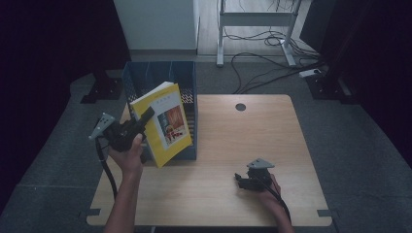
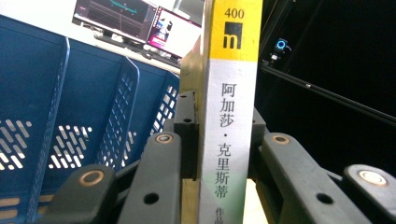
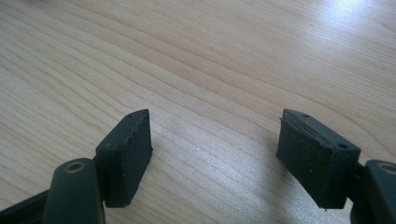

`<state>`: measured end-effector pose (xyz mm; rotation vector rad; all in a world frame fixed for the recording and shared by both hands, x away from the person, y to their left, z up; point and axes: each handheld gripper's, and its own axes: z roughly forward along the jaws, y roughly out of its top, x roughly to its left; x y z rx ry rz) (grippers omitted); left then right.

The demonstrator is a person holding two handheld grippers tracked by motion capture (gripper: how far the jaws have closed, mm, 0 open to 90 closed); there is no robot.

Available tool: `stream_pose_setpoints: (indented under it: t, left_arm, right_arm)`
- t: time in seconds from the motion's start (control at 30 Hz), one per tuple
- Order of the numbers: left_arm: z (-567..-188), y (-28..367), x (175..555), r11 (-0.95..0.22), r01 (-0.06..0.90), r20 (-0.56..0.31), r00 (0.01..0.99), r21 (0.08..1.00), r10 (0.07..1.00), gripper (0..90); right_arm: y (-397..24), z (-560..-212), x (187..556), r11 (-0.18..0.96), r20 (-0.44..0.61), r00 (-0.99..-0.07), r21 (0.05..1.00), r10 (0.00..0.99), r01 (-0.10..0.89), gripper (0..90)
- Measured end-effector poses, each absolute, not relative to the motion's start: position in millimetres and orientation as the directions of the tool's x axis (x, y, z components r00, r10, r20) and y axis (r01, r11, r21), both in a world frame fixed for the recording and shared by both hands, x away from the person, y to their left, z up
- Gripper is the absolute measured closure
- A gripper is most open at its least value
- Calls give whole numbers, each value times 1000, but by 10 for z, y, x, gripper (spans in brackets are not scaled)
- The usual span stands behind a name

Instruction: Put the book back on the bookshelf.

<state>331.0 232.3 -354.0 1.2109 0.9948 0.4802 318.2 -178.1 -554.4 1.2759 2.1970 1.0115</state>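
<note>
A yellow book (image 1: pixel 164 124) is held clear of the table (image 1: pixel 252 141) at the left side, clamped at its spine by the left gripper (image 1: pixel 144 118); in the left gripper view the white and yellow spine (image 2: pixel 231 116) is seen pressed between the two black jaws. The book is tilted, its front cover turned toward the right, and it is carried just in front of a blue file rack (image 1: pixel 187 77) that stands at the table's far left. The rack's slotted dividers (image 2: pixel 119 112) are seen directly beside the book, close to its left in the left gripper view, and the near wall of the rack is partly covered by the book in the high view. Monitors (image 2: pixel 140 21) are noted beyond the rack. The right gripper (image 1: pixel 241 178) is rested low at the near right of the table, well apart from the book, with its jaws spread wide and nothing between them; bare wood is seen under its pads (image 3: pixel 126 154). A round hole (image 1: pixel 240 107) is noted near the table's far edge. Cables (image 1: pixel 262 58) are strewn on the floor beyond.
</note>
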Motion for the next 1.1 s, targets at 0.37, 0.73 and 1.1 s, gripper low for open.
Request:
stream_pose_setpoints:
  t: [0.37, 0.73, 1.1]
  left_arm:
    - [-3498, 2308, 3412, 324, 179, -369, 495, 929, 787, 756]
    - [-3457, 2260, 3516, 313, 173, -357, 481, 934, 801, 755]
    - [-3508, 2237, 3655, 315, 184, -365, 446, 931, 817, 755]
  right_arm:
    - [-1781, -5544, 3182, 320, 13, -501, 755, 866, 573, 255]
    - [-1782, -5544, 3182, 318, 13, -498, 755, 867, 573, 255]
    - [-1782, -5544, 3182, 318, 13, -497, 755, 868, 574, 255]
